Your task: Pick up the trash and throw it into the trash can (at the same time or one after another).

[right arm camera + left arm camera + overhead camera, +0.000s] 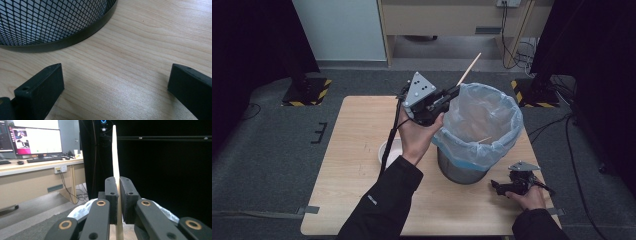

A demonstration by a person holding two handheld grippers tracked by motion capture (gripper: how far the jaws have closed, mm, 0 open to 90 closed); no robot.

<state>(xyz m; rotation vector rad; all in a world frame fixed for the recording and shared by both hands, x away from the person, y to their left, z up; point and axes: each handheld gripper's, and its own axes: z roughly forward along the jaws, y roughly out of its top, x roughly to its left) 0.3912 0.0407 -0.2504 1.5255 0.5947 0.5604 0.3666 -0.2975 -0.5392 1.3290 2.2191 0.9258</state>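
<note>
Left gripper (451, 95) at upper centre of the high view, jaws clamped on a wooden stick (469, 69) slanting up to the right above the rim of a mesh bin with pale blue liner (507, 142). Right gripper (497, 187) at lower right, jaws spread wide, nothing between, low over the wooden table (352, 145). White bowl (384, 150) left of the bin.
</note>
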